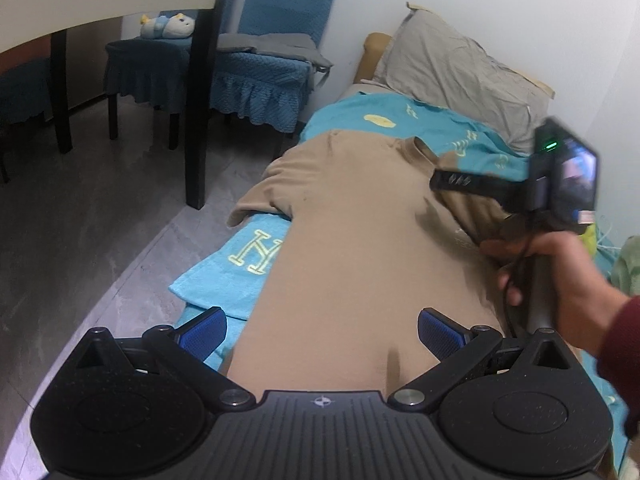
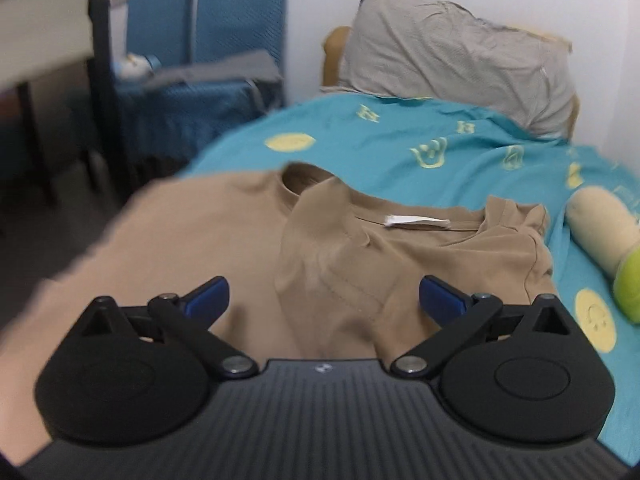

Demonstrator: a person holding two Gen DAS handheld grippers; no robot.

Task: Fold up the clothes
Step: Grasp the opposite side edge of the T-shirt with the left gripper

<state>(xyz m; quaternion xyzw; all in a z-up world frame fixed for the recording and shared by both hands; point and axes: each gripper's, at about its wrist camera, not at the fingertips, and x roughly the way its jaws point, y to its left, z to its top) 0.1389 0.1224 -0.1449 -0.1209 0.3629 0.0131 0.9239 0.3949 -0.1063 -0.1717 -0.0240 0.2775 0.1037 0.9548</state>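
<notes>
A tan T-shirt lies spread on the bed, collar toward the pillow. In the right wrist view the T-shirt has its right side folded over the body, with a white label showing near the collar. My left gripper is open above the shirt's lower part, with nothing between its blue pads. My right gripper stands wide open over the folded flap, holding nothing. In the left wrist view the right gripper is seen from the side, held by a hand in a dark red sleeve.
A teal bedspread with yellow prints covers the bed. A grey pillow leans at the head by the wall. A beige and green plush toy lies at the right. Blue-covered chairs and a dark-legged table stand left of the bed.
</notes>
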